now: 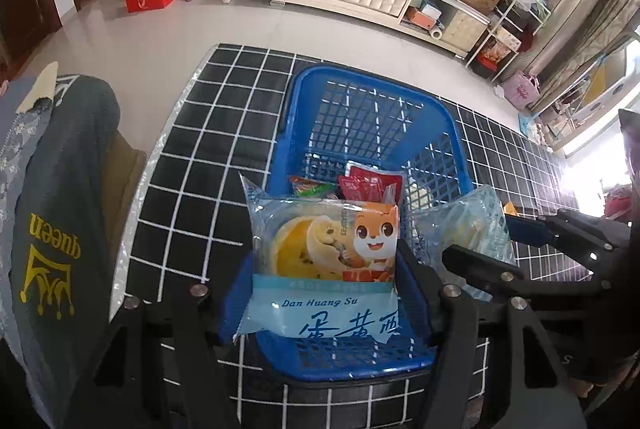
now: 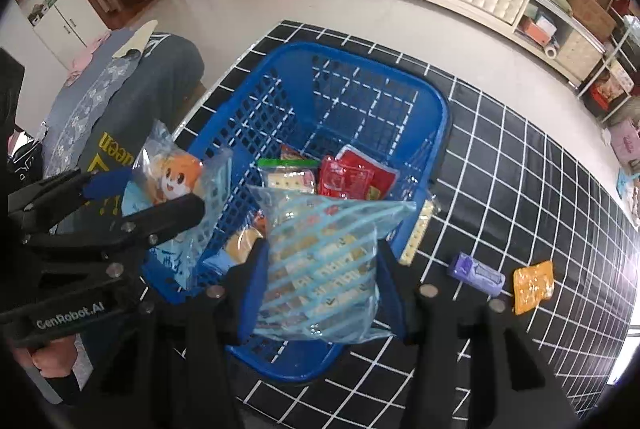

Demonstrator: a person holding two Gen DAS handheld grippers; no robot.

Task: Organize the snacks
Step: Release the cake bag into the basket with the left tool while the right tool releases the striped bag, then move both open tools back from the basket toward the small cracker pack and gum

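My left gripper pinches the egg-yolk pastry packet, jaws pressed on its sides, over the near end of the blue basket; red packets lie inside it; my right gripper clamps the clear blue-striped snack bag above the basket's near rim; on the checked cloth to the right lie a purple packet and an orange packet
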